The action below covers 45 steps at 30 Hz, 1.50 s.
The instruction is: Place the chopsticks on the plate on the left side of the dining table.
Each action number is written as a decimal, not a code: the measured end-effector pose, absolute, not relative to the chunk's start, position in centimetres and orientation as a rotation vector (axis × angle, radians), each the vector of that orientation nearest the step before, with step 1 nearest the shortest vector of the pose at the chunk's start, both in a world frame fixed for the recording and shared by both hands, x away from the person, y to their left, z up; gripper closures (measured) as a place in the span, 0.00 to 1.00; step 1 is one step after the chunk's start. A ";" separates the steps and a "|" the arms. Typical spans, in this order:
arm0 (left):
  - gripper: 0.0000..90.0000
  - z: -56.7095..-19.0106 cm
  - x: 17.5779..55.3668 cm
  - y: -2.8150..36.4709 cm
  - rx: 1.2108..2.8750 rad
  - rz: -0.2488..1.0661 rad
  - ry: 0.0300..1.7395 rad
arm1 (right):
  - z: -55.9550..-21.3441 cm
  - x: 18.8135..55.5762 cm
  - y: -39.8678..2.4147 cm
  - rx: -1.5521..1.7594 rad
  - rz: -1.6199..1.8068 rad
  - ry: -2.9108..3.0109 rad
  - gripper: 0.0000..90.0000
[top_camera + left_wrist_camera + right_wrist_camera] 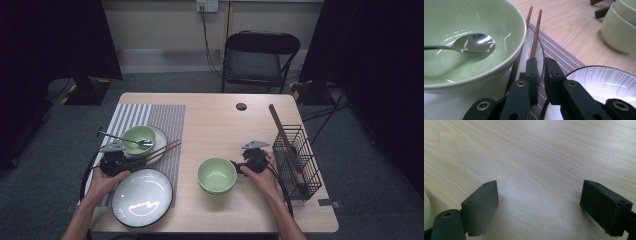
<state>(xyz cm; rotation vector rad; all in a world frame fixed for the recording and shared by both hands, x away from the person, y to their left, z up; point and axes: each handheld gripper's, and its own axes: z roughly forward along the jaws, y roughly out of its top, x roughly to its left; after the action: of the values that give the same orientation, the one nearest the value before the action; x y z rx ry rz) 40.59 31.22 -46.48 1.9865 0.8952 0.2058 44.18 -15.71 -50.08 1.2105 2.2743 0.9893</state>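
Step in hand: the left gripper (540,68) is at the pair of chopsticks (535,35), and I'd call this the placing step. They lie side by side across the rim of the small plate (524,56) beside the green bowl (474,17).

Left jaws: nearly together, a thin gap between them. One chopstick runs to the tip of the left-hand jaw in the left gripper view; I can't tell if it's pinched or just let go.

Where the chopsticks are: left-centre of the high view (162,148), slanting from the small plate out over the striped mat (165,122), tips toward the middle of the surface (215,120).

Bowl and spoon: a spoon (472,45) rests inside that green bowl, handle sticking out to the left of the frame.

Big plate: the dark-rimmed plate (142,197) sits lower left, just below the left hand (102,182).

Right gripper (240,166): jaws spread wide with nothing between them, bare wood beneath. It rests at right-centre, just beside the stacked green bowls (216,176).

Rack: the wire basket (300,162) stands at the right edge, holding a long brown stick (285,132).

Next move, my read: back the left jaws straight off without nudging the chopsticks, since they could roll off the plate rim. Then the right jaws look set to close on the rim of the stacked bowls.
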 end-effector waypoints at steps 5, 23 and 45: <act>0.89 -46.7 40.7 30.7 2.003 0.182 0.889 | -50.1 44.2 -15.7 1.211 0.989 2.274 0.16; 0.90 -47.2 40.8 31.9 2.010 0.212 0.947 | -50.1 44.2 -15.7 1.210 0.989 2.274 0.16; 0.83 -45.8 39.5 35.8 1.879 0.254 0.990 | -50.1 44.2 -15.7 1.211 0.989 2.274 0.16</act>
<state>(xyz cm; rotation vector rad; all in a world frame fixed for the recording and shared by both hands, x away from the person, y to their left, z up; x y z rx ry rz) 39.52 35.84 -45.79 1.8786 0.9905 0.2540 44.17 -15.71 -50.08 1.2106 2.2744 0.9892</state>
